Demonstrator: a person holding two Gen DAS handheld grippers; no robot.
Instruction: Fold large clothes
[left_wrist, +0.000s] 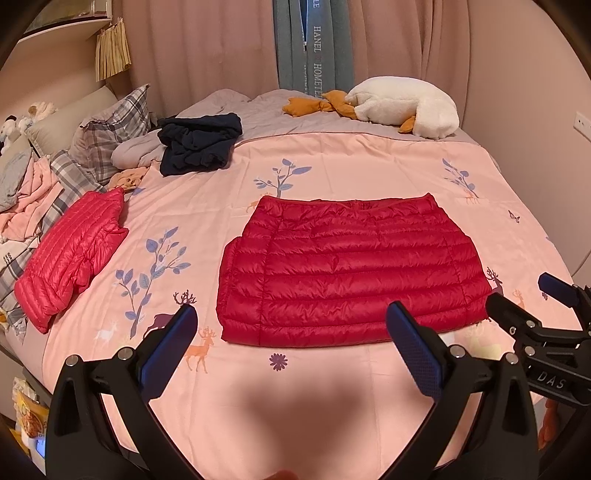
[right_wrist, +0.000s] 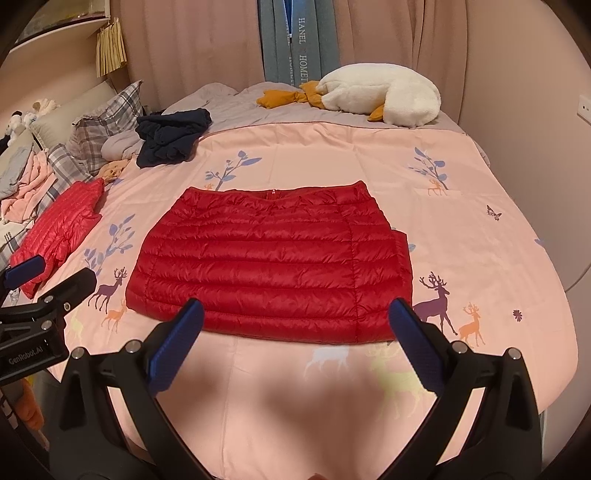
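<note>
Red down jacket (left_wrist: 351, 273) folded flat on bedspread (left_wrist: 332, 166); both hand-held grippers spread, empty

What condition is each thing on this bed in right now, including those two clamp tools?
Red down jacket: folded flat, mid-bed.
Pink down jacket: folded, near the pillows.
Navy garment: crumpled heap.
Goose plush: lying on its side.
Left gripper: open, empty.
Right gripper: open, empty.
</note>
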